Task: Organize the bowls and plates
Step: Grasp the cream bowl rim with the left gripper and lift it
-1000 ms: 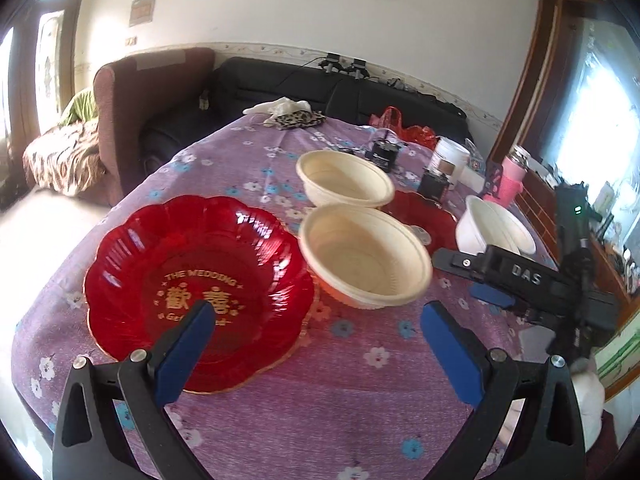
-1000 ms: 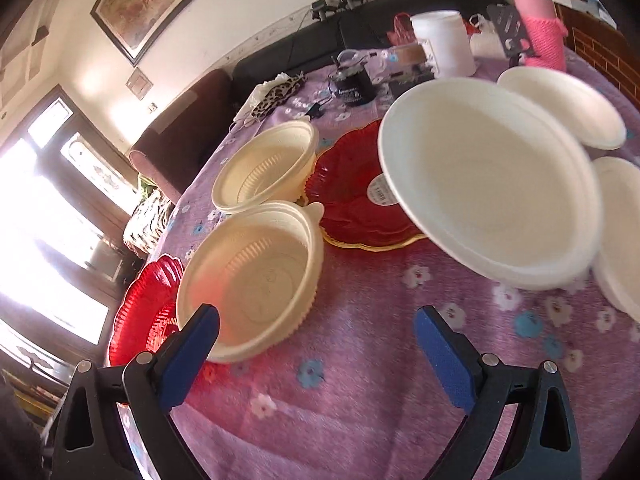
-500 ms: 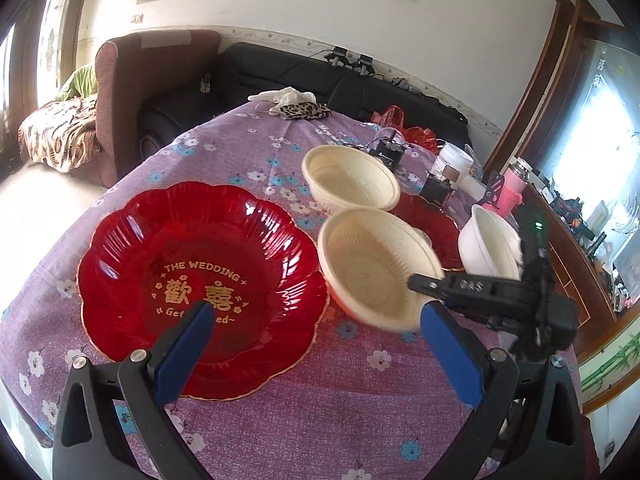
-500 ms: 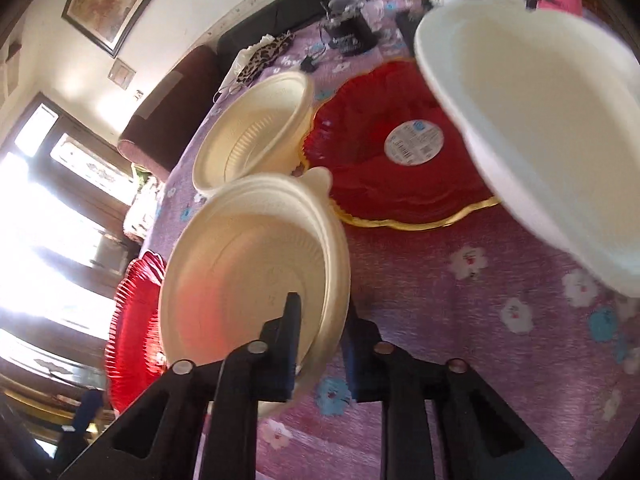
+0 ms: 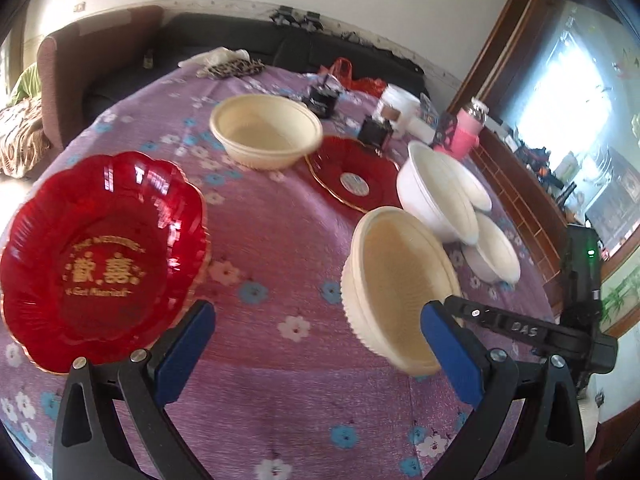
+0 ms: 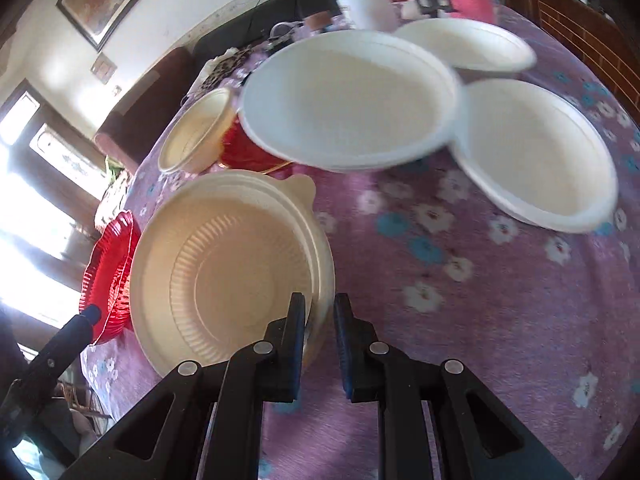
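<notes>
A purple flowered cloth covers the tabletop (image 5: 280, 232), with a dark sofa (image 5: 224, 40) and a white wall behind it. The right gripper (image 6: 319, 324) has its fingers clamped on the near rim of a cream bowl (image 6: 224, 272), which hangs tilted above the cloth, its mouth facing up and leftward, just beside the red plate (image 5: 100, 256). The left gripper (image 5: 316, 344) hangs spread wide, gripping nothing.
</notes>
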